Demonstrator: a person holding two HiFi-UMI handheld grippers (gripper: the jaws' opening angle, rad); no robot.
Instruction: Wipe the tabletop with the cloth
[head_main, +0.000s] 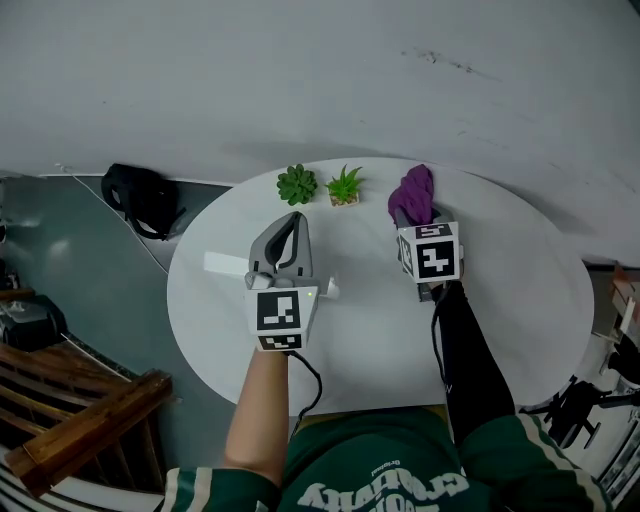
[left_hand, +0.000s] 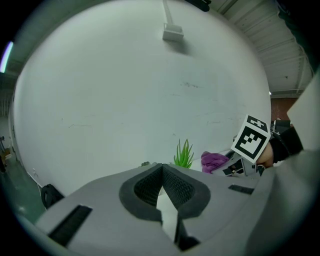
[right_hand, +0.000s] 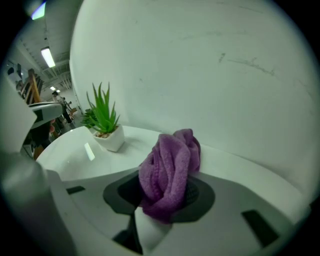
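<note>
**Head view.** Right tool (head_main: 408, 214) is clamping a bunched purple cloth (head_main: 415, 190) near the far edge of the round white counter (head_main: 500, 300). The cloth is sitting just right of a succulent (head_main: 297, 184) and a spiky plant (head_main: 344, 184). Left tool (head_main: 293, 222) is hovering over the counter's middle, carrying nothing. Judgement: wiping is only beginning.

**Left gripper view.** Left tool (left_hand: 162, 186) is showing its pads meeting at the tips, with nothing between them. It is pointing toward the far edge, where the spiky plant (left_hand: 184, 154) and the cloth (left_hand: 215, 161) are showing.

**Right gripper view.** Right tool (right_hand: 167, 202) is gripping the cloth (right_hand: 170, 170) by a lower fold. The rest is rising as a loose wad beyond the pads. I cannot tell whether the wad is touching the counter (right_hand: 95, 162).

**Method note (judgement).**
- Tipping the tool down would get the wad pressing flat rather than dabbing.
- Overlapping strokes from the far edge toward the near edge should cover the surface.
- The strokes need to steer clear of the plants.

**Containers.** A white pot (right_hand: 112, 140) is holding the spiky plant upright, left of the cloth and apart from it. The succulent's own pot is not showing from above.
</note>
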